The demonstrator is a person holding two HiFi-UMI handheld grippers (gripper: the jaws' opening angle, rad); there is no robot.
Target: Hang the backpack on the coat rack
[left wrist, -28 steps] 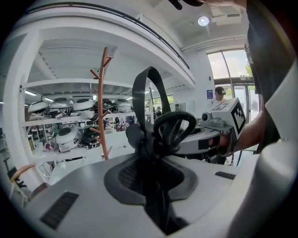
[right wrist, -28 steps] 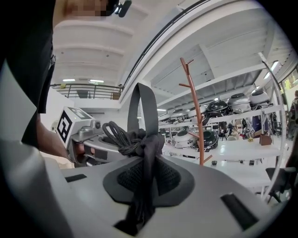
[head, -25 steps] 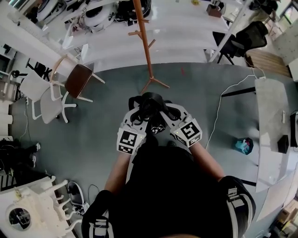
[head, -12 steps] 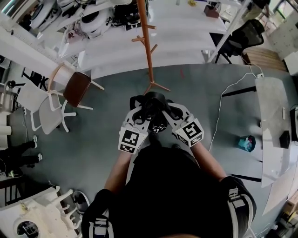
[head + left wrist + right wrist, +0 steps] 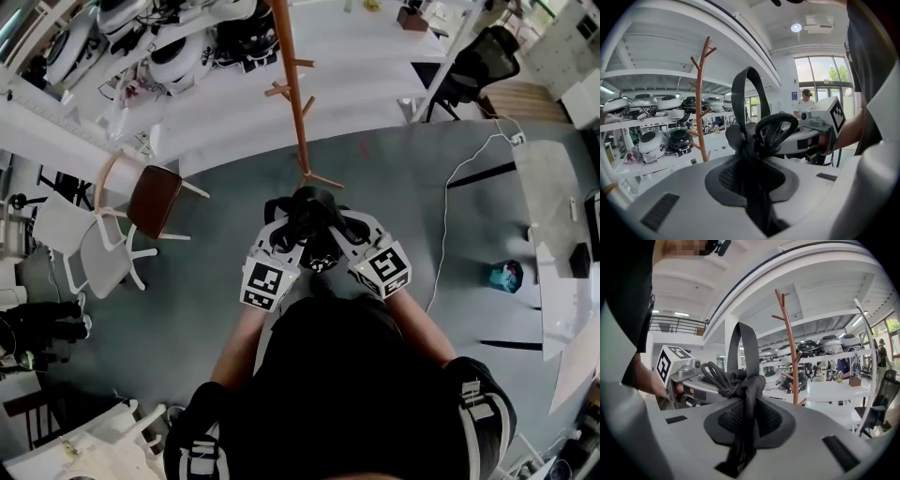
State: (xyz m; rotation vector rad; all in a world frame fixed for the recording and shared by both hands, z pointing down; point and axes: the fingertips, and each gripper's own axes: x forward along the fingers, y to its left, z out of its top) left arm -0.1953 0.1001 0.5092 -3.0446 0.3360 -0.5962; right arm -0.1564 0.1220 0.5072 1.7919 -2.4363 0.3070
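Note:
The brown wooden coat rack point(image 5: 292, 84) stands on the grey floor just ahead of me; it also shows as coat rack point(image 5: 699, 103) and coat rack point(image 5: 790, 348). The black backpack point(image 5: 307, 211) hangs by its straps between both grippers, held side by side in front of my body. My left gripper point(image 5: 281, 232) is shut on a black strap point(image 5: 754, 197), with the top handle loop point(image 5: 776, 131) just beyond its jaws. Shut on another strap point(image 5: 746, 394), my right gripper point(image 5: 339, 228) carries a bundle of black cord point(image 5: 717, 378) at its tip.
A brown-seated wooden chair point(image 5: 155, 197) and a white chair point(image 5: 94, 248) stand at the left. White shelves with helmets point(image 5: 178, 52) run behind the rack. At the right are a white desk point(image 5: 562, 216), a floor cable point(image 5: 450, 197), a teal object point(image 5: 506, 275) and a black office chair point(image 5: 483, 61).
Both grippers have moved forward with the backpack, so the coat rack's foot now lies closer to them. Their grip on the straps is unchanged.

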